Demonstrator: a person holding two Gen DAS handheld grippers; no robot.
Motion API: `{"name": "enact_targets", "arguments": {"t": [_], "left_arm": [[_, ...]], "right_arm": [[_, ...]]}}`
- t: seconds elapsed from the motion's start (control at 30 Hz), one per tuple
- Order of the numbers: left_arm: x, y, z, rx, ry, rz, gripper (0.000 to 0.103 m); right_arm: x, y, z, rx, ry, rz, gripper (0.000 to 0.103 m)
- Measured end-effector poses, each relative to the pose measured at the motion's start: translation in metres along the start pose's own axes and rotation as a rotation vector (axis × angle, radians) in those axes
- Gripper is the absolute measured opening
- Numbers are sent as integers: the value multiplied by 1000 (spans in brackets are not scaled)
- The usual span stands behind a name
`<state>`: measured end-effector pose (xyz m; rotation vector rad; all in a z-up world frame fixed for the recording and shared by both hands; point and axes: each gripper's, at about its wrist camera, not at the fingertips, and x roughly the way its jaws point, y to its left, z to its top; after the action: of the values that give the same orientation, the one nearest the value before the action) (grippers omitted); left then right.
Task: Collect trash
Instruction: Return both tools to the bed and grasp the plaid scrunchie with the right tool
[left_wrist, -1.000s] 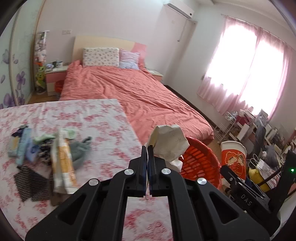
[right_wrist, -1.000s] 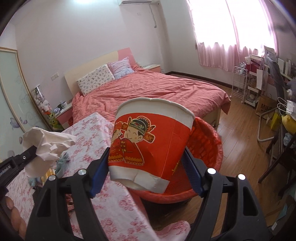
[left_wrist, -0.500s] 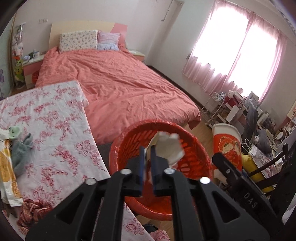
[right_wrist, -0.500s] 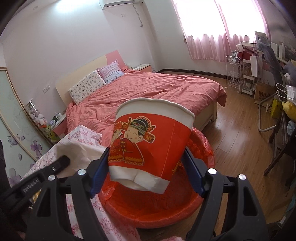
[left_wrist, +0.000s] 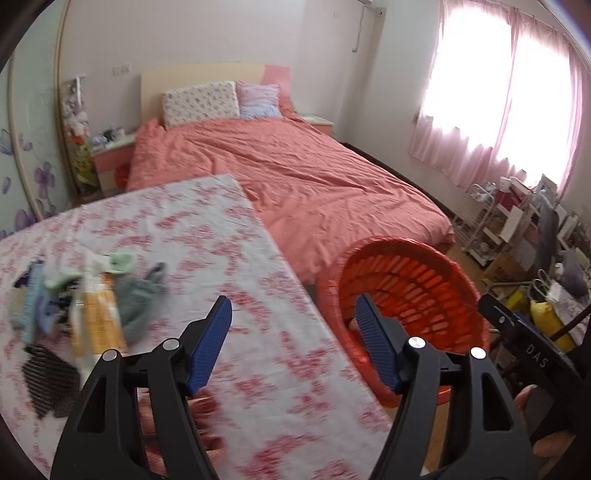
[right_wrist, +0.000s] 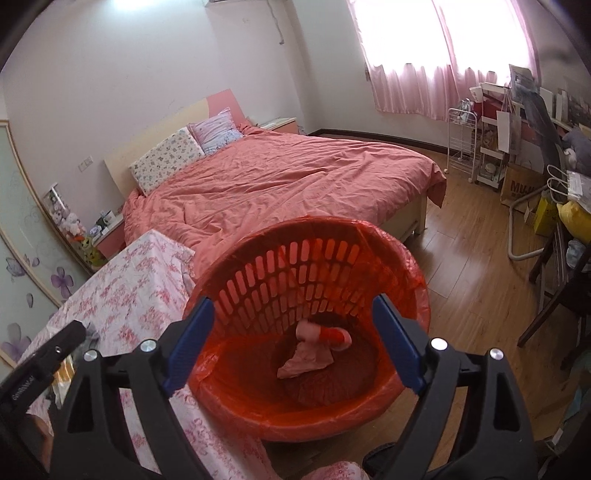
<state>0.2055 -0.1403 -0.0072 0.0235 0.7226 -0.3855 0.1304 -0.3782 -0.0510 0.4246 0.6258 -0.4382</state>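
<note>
An orange basket (right_wrist: 280, 266) lined with a red bag stands on the floor beside the floral-cloth table (right_wrist: 140, 280). Inside it lie a crumpled paper wad (right_wrist: 306, 362) and the red-and-white paper cup (right_wrist: 334, 336), tipped on its side. My right gripper (right_wrist: 291, 343) hangs over the basket, its jaws still opening, with nothing between them. My left gripper (left_wrist: 293, 332) straddles the table's (left_wrist: 207, 236) edge and the basket (left_wrist: 402, 273), jaws opening and empty. A pile of wrappers and cloth scraps (left_wrist: 85, 306) lies at the left of the table.
A bed with a salmon cover (left_wrist: 295, 173) fills the room behind the table. At the right stand a white wire rack (right_wrist: 461, 144), bags (right_wrist: 521, 184) and a dark chair (right_wrist: 561, 280) on the wooden floor (right_wrist: 465, 266). Part of a hand (left_wrist: 528, 398) shows at the lower right.
The left gripper swung over the basket, let go of the paper wad, then swung back toward the table. The right gripper opened and the cup dropped into the basket.
</note>
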Motion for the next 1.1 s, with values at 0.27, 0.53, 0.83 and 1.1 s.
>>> {"name": "enact_targets", "arguments": {"t": [0.27,0.53,0.83,1.1], "left_arm": [[-35,70,-18,-48,-33,180,75],[-60,172,-45,-167,-17,404,79],[-74,245,-74,-300,23,479,79],[-74,255,-90,-317,38,431,79]], "right_arm": [[-19,67,-28,-138,24,62,85],[-20,148,-71,-273,97,155,84],[-6,214,-116,-385,202,217,72],[15,227,-141,-426,286,205,58]]}}
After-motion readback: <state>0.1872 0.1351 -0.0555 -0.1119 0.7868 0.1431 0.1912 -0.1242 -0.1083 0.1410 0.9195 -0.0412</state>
